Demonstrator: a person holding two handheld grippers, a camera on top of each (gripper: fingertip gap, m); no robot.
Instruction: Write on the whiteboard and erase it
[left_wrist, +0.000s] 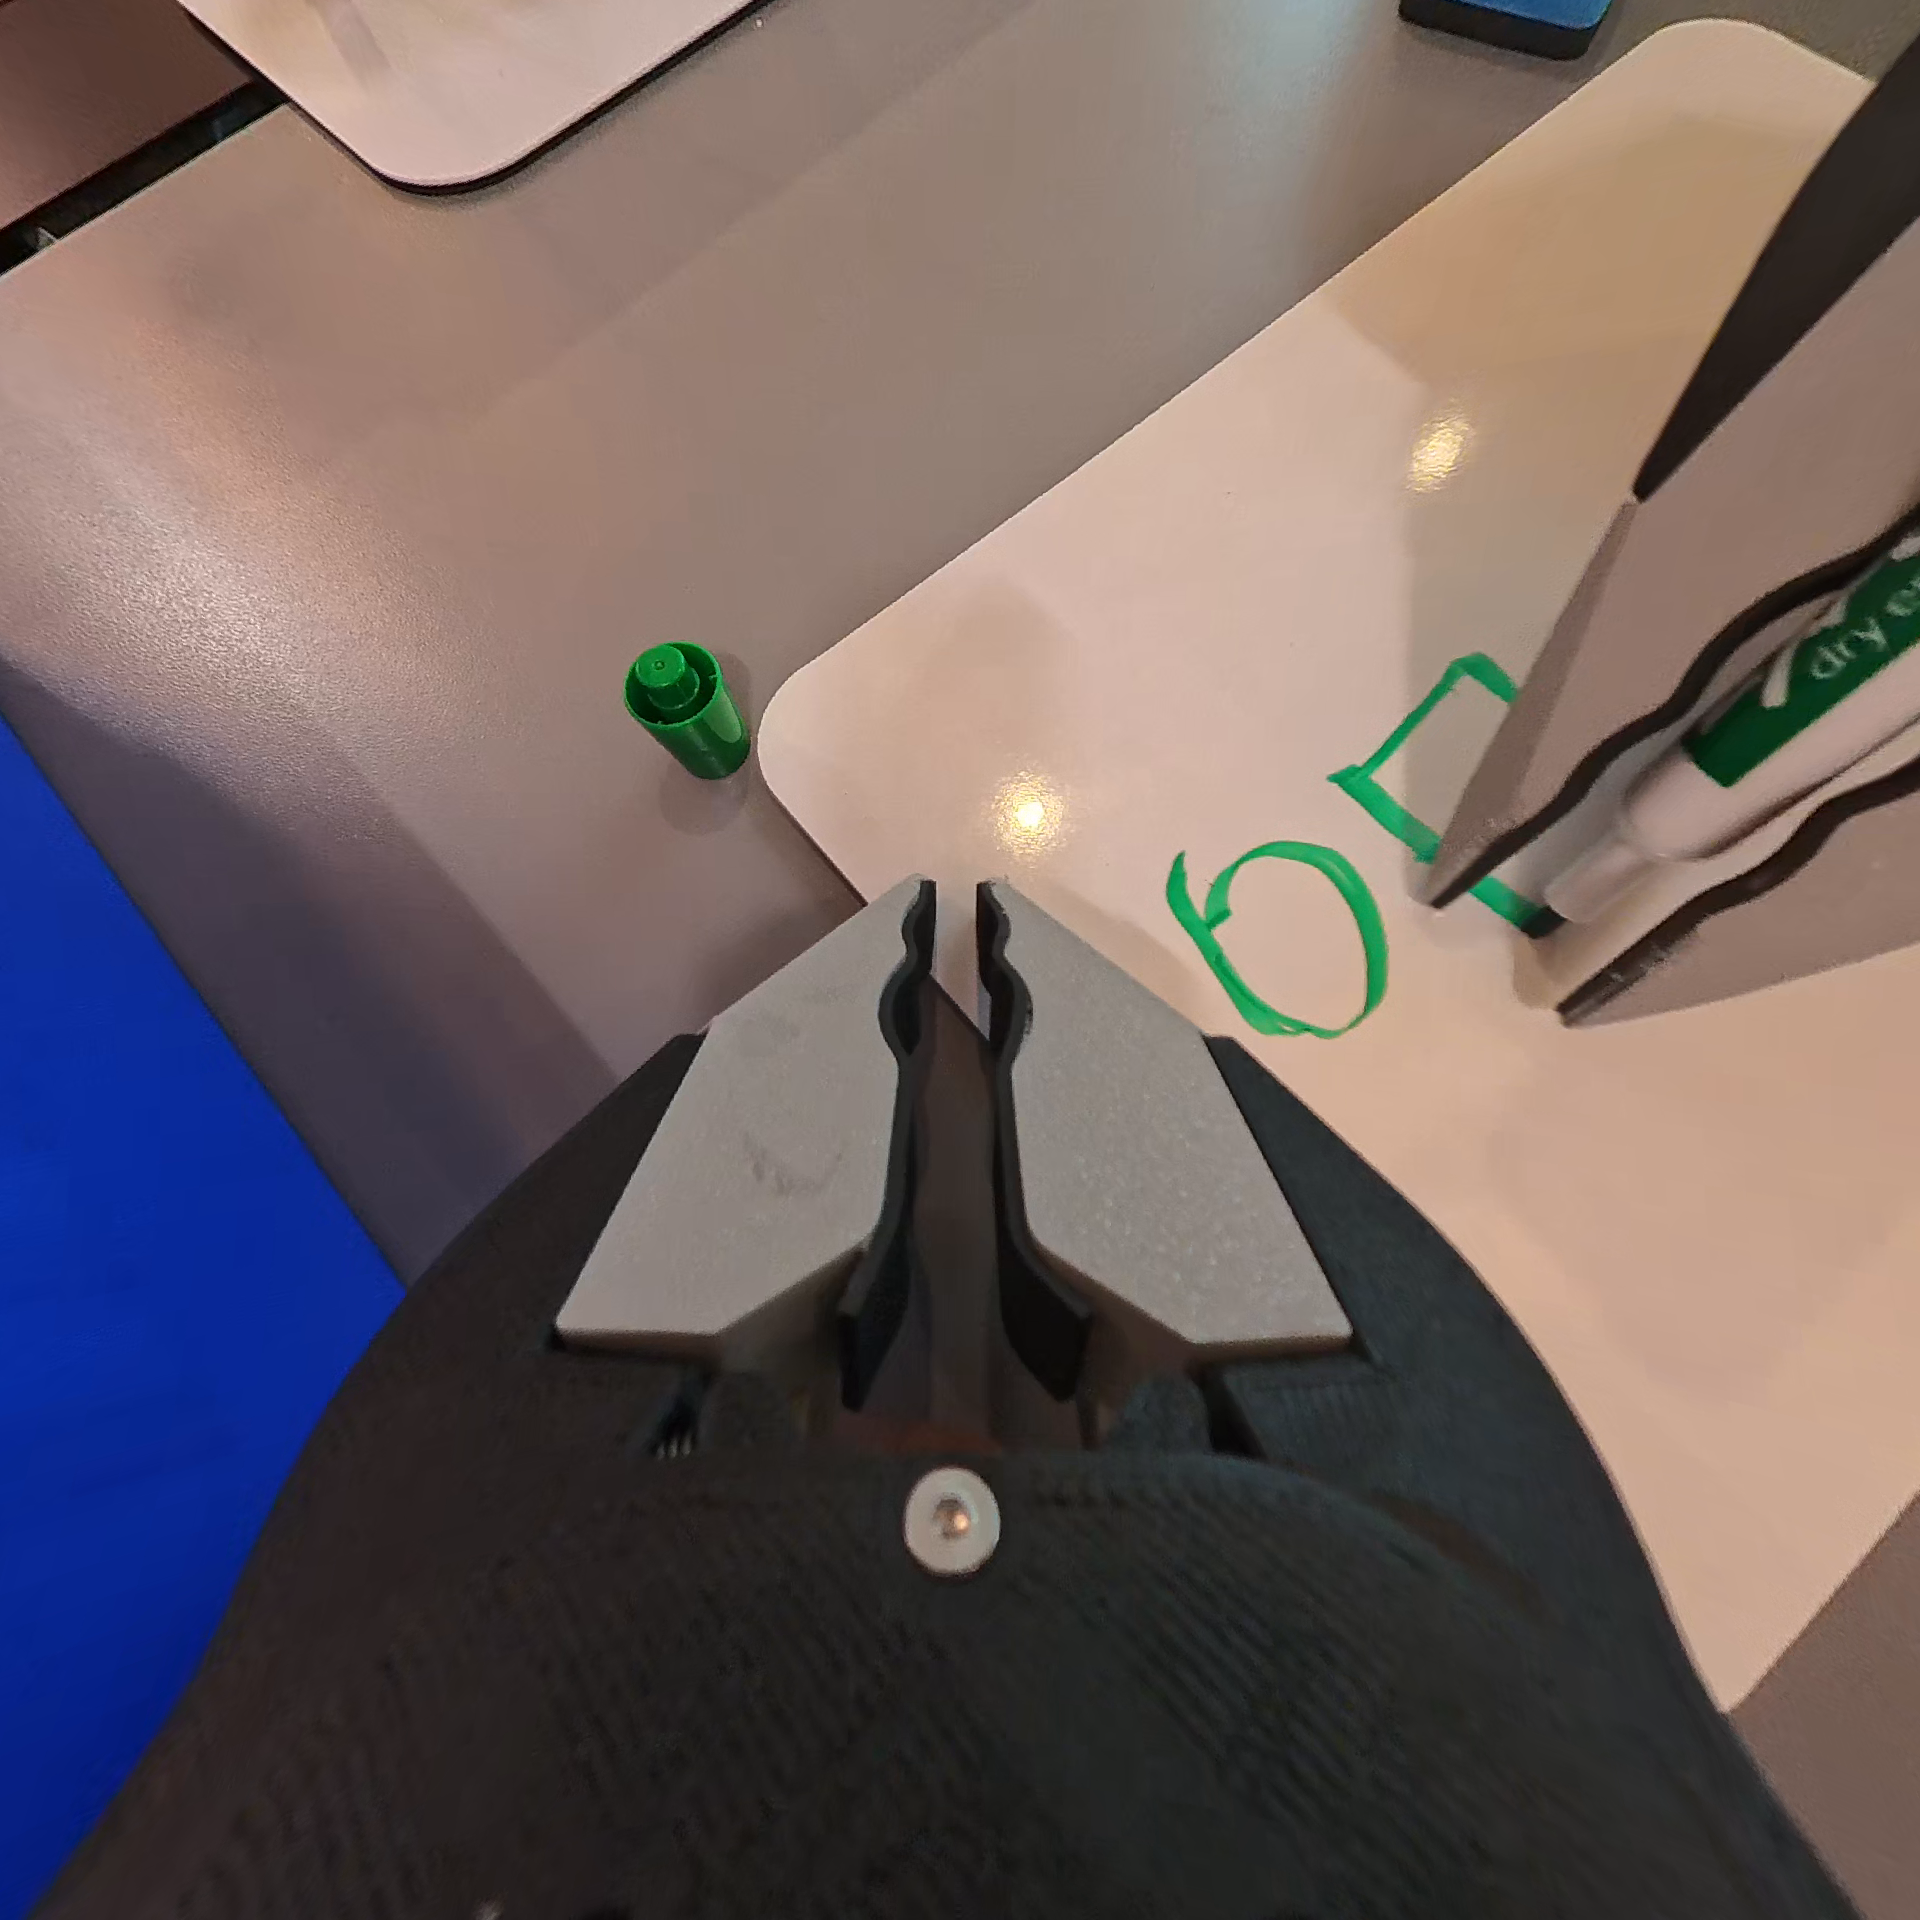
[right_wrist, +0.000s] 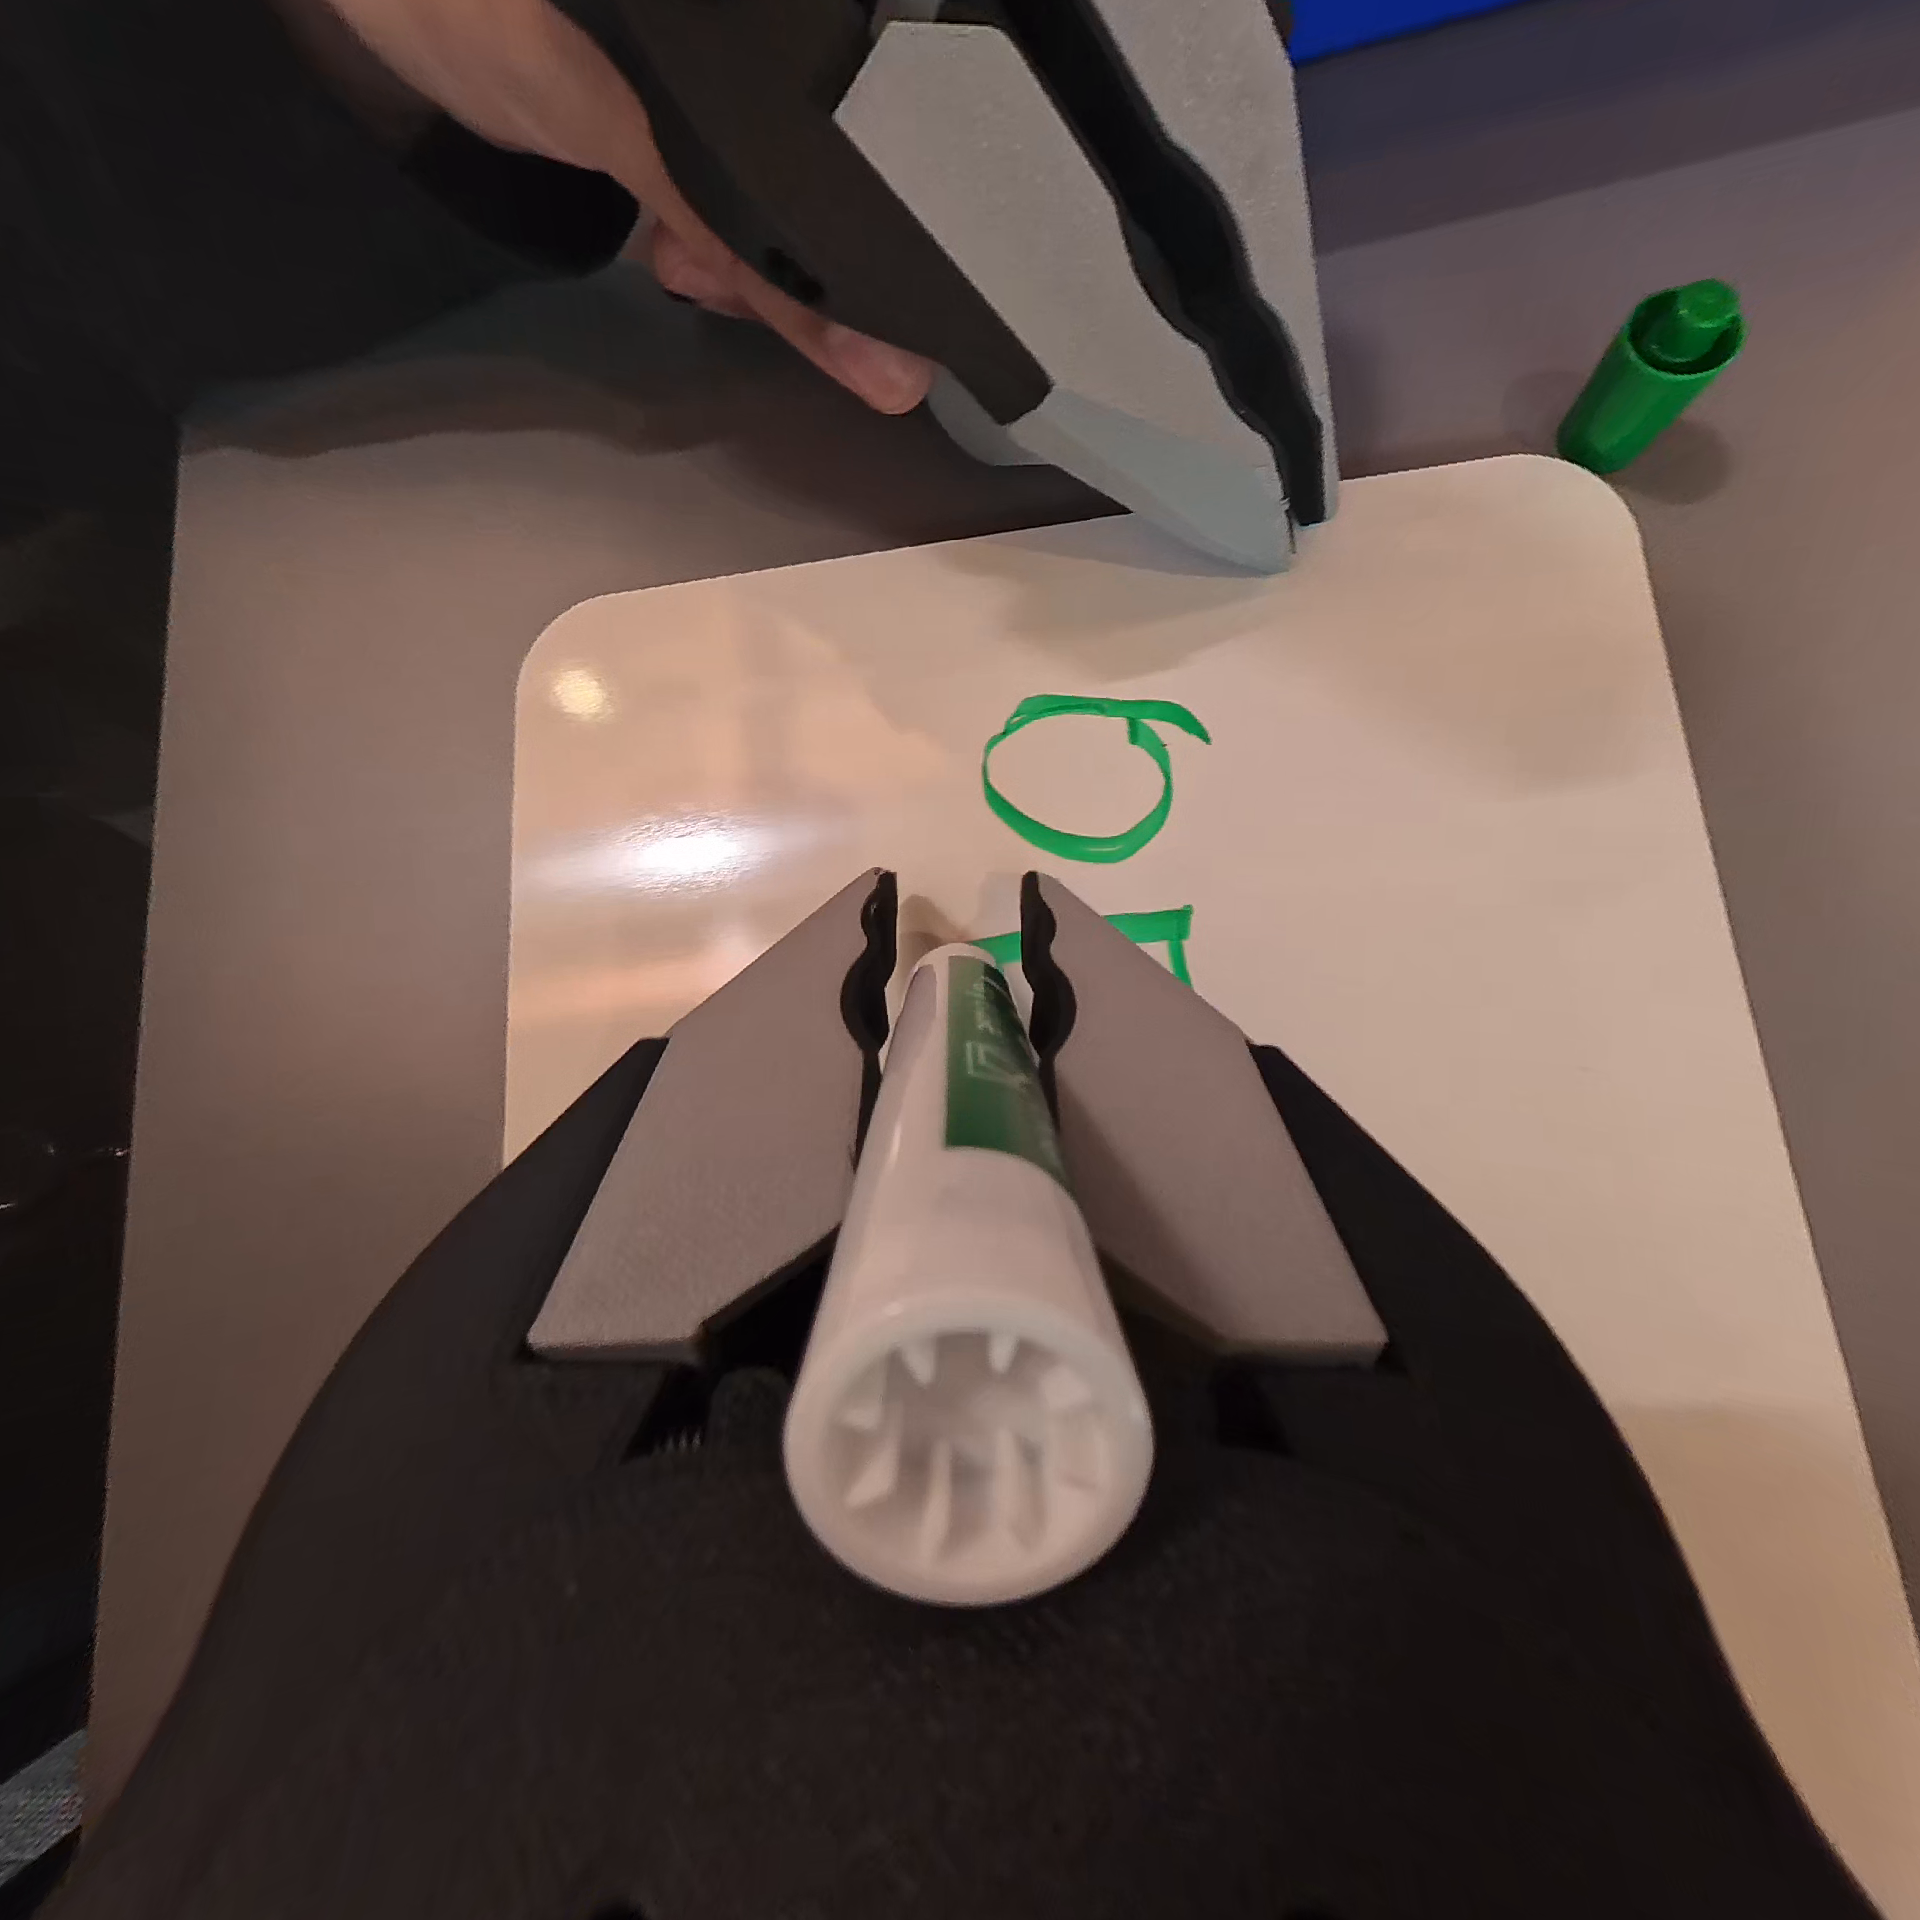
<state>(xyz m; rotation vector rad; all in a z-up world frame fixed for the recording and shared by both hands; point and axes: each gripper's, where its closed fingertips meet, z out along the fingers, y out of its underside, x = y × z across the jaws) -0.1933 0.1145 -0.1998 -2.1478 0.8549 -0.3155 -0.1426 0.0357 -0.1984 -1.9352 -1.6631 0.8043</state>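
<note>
Writing stage underway, erasing not begun.
Right gripper (right_wrist: 954, 881) pinched marker (right_wrist: 961, 1195), tracing a square (left_wrist: 1423, 769) beside circle (left_wrist: 1283, 940) on whiteboard (right_wrist: 1455, 1039); left gripper (left_wrist: 956, 888) jaws nearly closed, empty.

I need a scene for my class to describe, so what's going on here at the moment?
A person is drawing on a small whiteboard with two handheld tools. The right tool grips a green marker, its tip down on a part-drawn green square. A finished green circle sits beside it. The left tool, nearly shut and empty, rests at the board's edge. The marker's green cap lies on the table.
</note>
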